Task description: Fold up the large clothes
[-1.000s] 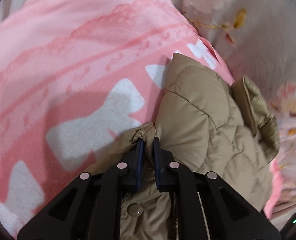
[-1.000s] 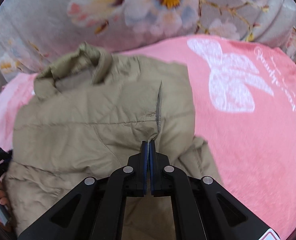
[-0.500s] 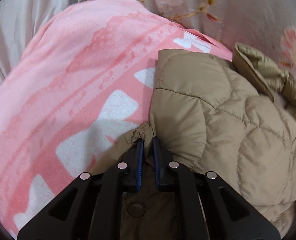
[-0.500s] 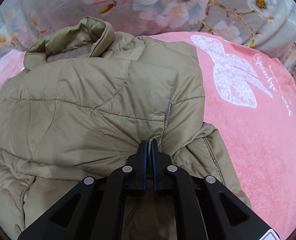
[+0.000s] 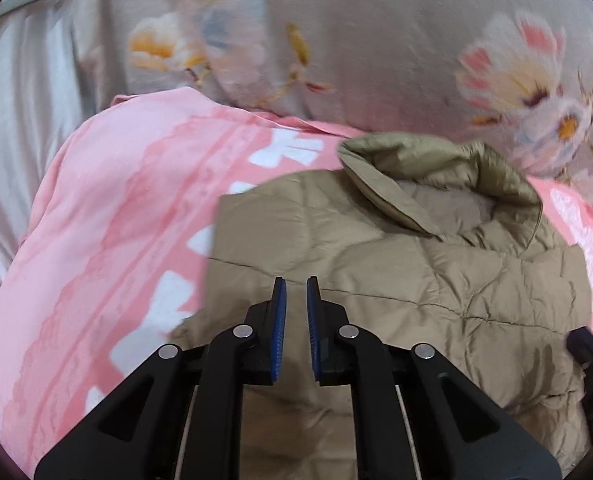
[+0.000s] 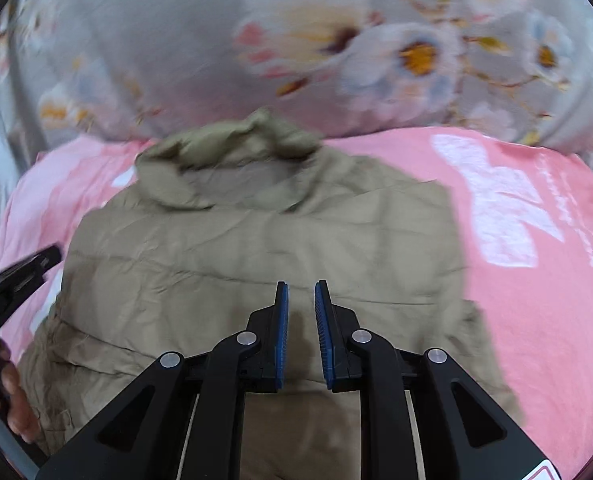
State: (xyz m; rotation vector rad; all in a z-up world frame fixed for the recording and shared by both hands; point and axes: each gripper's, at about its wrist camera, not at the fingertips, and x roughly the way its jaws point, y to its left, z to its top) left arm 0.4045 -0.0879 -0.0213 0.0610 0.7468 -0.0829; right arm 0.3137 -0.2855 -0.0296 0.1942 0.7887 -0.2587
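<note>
A tan quilted jacket (image 5: 436,280) lies folded and flat on the pink blanket (image 5: 116,220), its collar (image 5: 436,168) toward the floral bedding. My left gripper (image 5: 296,282) hovers over the jacket's left part. Its jaws stand a narrow gap apart with no cloth pinched between them. In the right wrist view the jacket (image 6: 256,240) fills the middle. My right gripper (image 6: 301,284) hangs over the jacket's lower middle, its jaws opening with nothing between them. A hand (image 6: 12,400) holding the left tool shows at the left edge.
Grey floral bedding (image 5: 376,40) rises behind the jacket and shows as floral bedding (image 6: 176,40) in the right view. The pink blanket (image 6: 536,340) with white bow prints spreads on both sides. A pale curtain (image 5: 16,100) hangs far left.
Both grippers held bunched jacket cloth before and now stand free of it. The fold lies flat, and both hands have lifted and drawn back. The right jaws have spread apart.
</note>
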